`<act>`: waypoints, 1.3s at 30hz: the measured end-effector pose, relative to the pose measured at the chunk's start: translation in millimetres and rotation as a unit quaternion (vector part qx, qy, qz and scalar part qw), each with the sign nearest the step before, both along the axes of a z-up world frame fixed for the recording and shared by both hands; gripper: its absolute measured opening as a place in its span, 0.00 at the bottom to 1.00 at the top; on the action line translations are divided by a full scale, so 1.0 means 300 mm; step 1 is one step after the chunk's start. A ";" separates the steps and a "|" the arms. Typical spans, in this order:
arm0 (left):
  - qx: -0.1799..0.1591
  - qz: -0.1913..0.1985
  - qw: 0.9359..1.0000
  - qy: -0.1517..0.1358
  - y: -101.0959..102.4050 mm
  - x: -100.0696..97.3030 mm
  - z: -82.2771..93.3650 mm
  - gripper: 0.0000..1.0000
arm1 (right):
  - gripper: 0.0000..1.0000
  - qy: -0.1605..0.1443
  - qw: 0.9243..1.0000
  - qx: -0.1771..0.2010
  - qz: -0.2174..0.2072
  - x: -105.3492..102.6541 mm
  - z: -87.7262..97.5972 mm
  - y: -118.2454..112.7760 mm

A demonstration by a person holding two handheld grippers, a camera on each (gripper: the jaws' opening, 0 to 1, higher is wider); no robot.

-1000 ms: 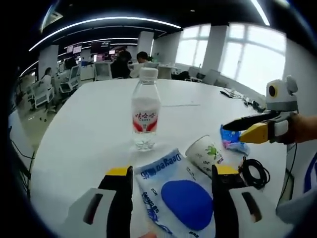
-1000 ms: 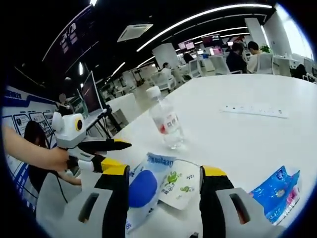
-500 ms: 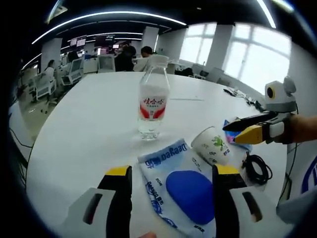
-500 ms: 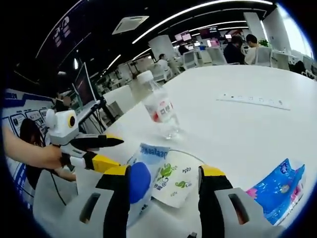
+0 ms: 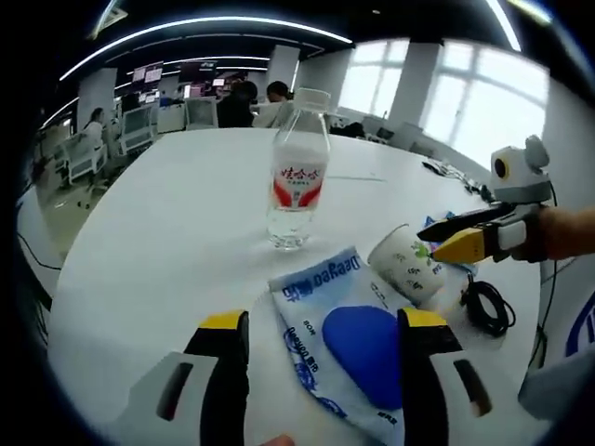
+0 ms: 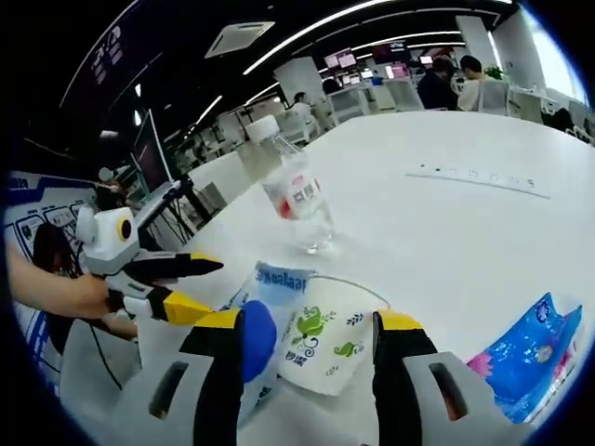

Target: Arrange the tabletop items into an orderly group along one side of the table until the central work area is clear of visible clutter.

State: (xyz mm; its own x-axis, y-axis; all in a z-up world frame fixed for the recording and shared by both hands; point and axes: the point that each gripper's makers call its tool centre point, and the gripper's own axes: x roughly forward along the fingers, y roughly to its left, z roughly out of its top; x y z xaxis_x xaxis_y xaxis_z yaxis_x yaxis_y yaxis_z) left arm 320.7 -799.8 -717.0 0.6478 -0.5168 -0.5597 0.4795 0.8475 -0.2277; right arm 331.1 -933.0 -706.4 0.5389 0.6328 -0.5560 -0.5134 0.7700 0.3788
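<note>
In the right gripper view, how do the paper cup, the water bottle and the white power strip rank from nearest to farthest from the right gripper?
1. Paper cup: lying on its side between the jaws of the right gripper, nearest.
2. Water bottle: standing upright beyond the cup, slightly to the left.
3. White power strip: flat on the table far to the upper right, farthest.

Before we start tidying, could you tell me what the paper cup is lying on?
The paper cup lies on its side with its rim overlapping the blue-and-white pouch, its base toward the white table. Whether anything sits under the cup is hidden.
</note>
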 end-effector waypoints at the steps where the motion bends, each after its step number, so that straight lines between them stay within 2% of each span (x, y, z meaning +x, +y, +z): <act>1: -0.001 0.001 1.000 0.001 0.001 0.001 -0.003 0.60 | 0.53 0.001 1.000 0.000 -0.001 0.001 -0.001 -0.001; 7: -0.005 0.002 1.000 0.002 0.003 0.003 -0.007 0.60 | 0.53 0.010 1.000 -0.007 -0.009 0.016 -0.023 -0.001; 20: -0.021 0.019 1.000 0.007 0.019 -0.002 -0.016 0.59 | 0.51 0.025 0.999 -0.033 0.006 0.018 -0.087 0.012; 22: -0.020 0.018 1.000 0.007 0.021 -0.003 -0.018 0.59 | 0.43 0.014 0.998 -0.062 0.017 0.016 -0.104 -0.003; 23: -0.020 0.019 1.000 0.007 0.024 -0.003 -0.020 0.59 | 0.43 0.006 0.998 -0.054 0.012 0.021 -0.098 0.001; 26: -0.021 0.023 0.999 0.008 0.030 -0.003 -0.020 0.59 | 0.41 0.006 0.999 -0.053 0.010 0.022 -0.095 -0.008; 33: -0.019 0.022 1.000 0.011 0.023 -0.012 -0.021 0.59 | 0.35 -0.024 0.996 -0.086 0.029 0.025 -0.087 -0.026; 39: -0.025 0.022 0.999 0.014 0.004 -0.020 -0.018 0.58 | 0.35 -0.034 0.995 -0.091 0.033 0.012 -0.081 -0.035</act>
